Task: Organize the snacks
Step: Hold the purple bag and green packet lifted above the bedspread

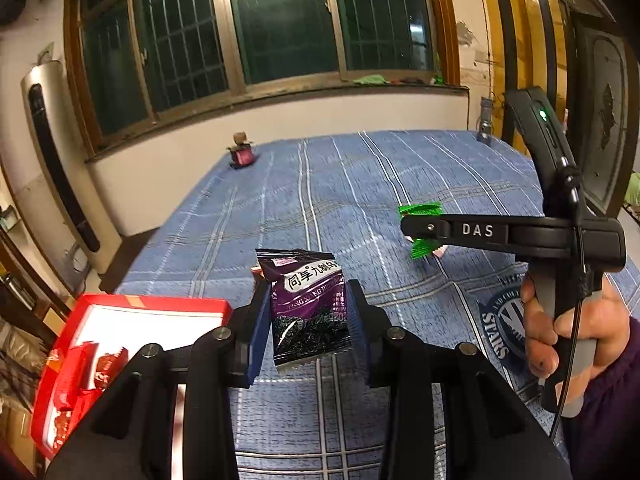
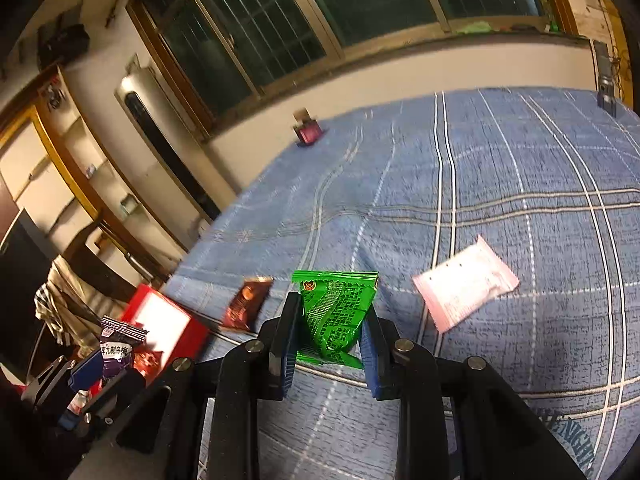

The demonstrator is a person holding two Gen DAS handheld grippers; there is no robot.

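Note:
My left gripper is shut on a purple snack packet and holds it upright above the blue checked cloth. Beside it at the lower left lies the red box with several red-wrapped snacks inside. My right gripper is shut on a green snack packet, lifted off the cloth. From the left wrist view the right gripper appears side-on with the green packet in its jaws. A pink packet and a brown packet lie on the cloth.
A person's hand grips the right tool's handle. A small pink-and-brown object stands at the cloth's far left edge, and a grey object at the far right corner. A tall white air conditioner stands left of the table.

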